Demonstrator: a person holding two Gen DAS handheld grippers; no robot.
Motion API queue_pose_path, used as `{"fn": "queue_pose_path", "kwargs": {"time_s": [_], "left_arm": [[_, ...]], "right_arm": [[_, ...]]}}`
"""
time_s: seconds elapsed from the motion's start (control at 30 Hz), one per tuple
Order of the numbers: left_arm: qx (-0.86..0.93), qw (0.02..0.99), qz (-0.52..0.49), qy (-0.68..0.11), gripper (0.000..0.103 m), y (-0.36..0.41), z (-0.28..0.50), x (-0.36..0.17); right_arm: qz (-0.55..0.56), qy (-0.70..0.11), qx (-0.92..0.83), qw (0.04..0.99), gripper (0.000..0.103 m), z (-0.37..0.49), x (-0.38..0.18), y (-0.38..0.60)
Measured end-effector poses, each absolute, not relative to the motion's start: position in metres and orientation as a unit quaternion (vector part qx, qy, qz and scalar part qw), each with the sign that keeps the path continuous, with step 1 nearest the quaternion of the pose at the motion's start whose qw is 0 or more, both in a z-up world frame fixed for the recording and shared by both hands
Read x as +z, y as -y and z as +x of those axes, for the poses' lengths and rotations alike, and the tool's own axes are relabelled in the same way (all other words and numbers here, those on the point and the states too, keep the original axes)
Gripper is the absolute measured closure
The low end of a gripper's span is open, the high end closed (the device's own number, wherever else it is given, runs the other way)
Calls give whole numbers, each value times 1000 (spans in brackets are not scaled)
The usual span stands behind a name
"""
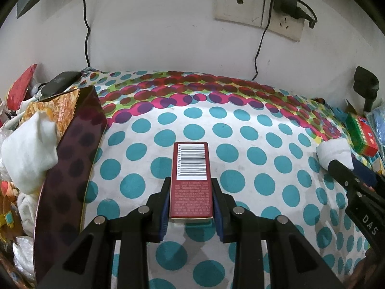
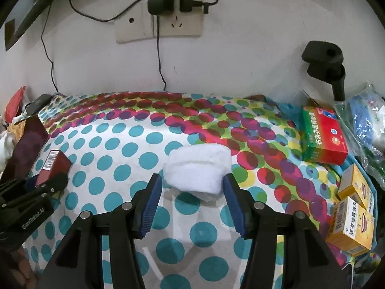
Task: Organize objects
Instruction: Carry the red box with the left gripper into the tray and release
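My left gripper (image 1: 191, 185) is shut on a small dark red box (image 1: 191, 180) with a barcode on top, held just above the dotted tablecloth (image 1: 240, 144). The box and left gripper also show in the right wrist view (image 2: 51, 166) at far left. My right gripper (image 2: 192, 183) is open, its blue pads (image 2: 150, 204) on either side of a folded white sock (image 2: 197, 171) that lies on the cloth. The sock also shows in the left wrist view (image 1: 335, 153) at far right.
A tall maroon box (image 1: 69, 168) holding white socks (image 1: 31, 144) and clutter stands at the left. A green-and-red medicine box (image 2: 323, 134) and two yellow boxes (image 2: 353, 221) lie at the right. Wall sockets (image 2: 178, 24) with cables and a black clamp (image 2: 324, 60) are behind.
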State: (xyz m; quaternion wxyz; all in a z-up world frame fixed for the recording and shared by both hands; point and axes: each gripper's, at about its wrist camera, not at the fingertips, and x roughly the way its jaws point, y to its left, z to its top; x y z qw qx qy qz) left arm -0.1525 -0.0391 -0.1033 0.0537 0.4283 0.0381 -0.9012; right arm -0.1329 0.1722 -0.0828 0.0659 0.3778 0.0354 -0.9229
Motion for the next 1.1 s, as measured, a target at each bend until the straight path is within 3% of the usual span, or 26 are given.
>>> {"fn": "queue_pose_path", "kwargs": {"time_s": [0.6, 0.87, 1.1], "left_arm": [[-915, 62, 399, -2, 73, 23, -137, -82], [-929, 21, 368, -18, 73, 36, -109, -9], [-935, 58, 350, 3, 73, 103, -92, 48]], "right_arm": [[383, -50, -920, 60, 51, -134, -86, -168], [384, -49, -920, 59, 51, -133, -88, -167], [387, -44, -919, 59, 51, -134, -88, -170]]}}
